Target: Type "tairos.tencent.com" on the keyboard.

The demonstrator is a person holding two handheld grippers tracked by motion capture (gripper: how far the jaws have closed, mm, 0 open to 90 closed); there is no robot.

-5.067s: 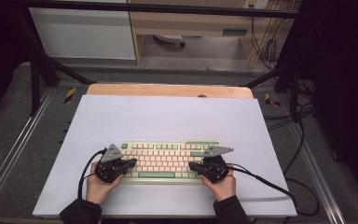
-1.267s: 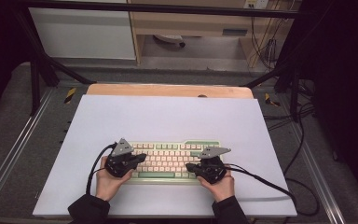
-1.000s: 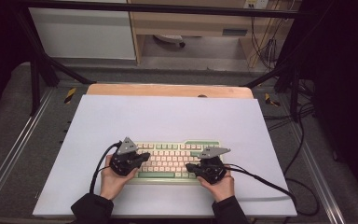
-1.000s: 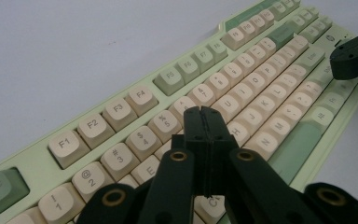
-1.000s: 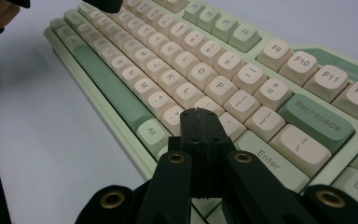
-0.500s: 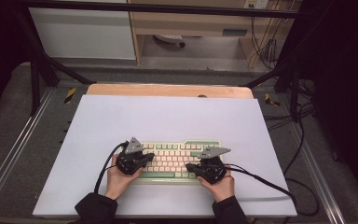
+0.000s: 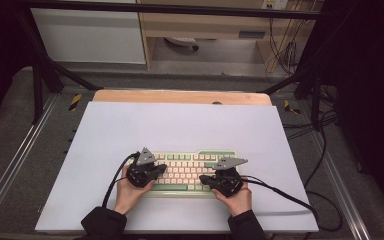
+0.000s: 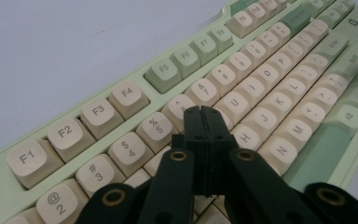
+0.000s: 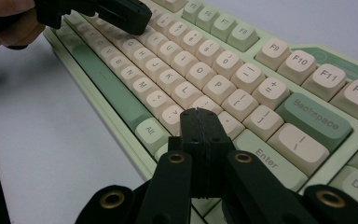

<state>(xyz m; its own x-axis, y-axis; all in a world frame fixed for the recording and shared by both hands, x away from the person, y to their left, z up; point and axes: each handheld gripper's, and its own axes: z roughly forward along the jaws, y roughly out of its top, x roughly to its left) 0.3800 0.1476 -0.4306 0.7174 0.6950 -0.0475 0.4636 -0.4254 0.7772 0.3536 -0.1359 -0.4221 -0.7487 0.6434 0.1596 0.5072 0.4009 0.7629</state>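
Observation:
A pale green keyboard (image 7: pixel 189 169) with cream keys lies near the front of the white mat. My left gripper (image 7: pixel 160 168) is shut with nothing in it, and its tips hover over the left-middle keys. In the left gripper view the closed jaws (image 8: pixel 203 113) point at the keys (image 8: pixel 242 135) around the 6 and Y. My right gripper (image 7: pixel 204 178) is also shut and empty, low over the keyboard's right part. In the right gripper view its tips (image 9: pixel 199 115) sit above the keys (image 9: pixel 214 86) left of Enter, and the left gripper (image 9: pixel 116 13) shows at the top left.
The white mat (image 7: pixel 180 127) covers a wooden tabletop (image 7: pixel 180 96) whose far edge shows. Black cables (image 7: pixel 290 194) trail from the right gripper off the mat's right side. Metal frame rails and dark posts flank the table.
My left gripper has slid to the right, farther over the keyboard's keys. The right gripper has stayed where it was. Both stay shut.

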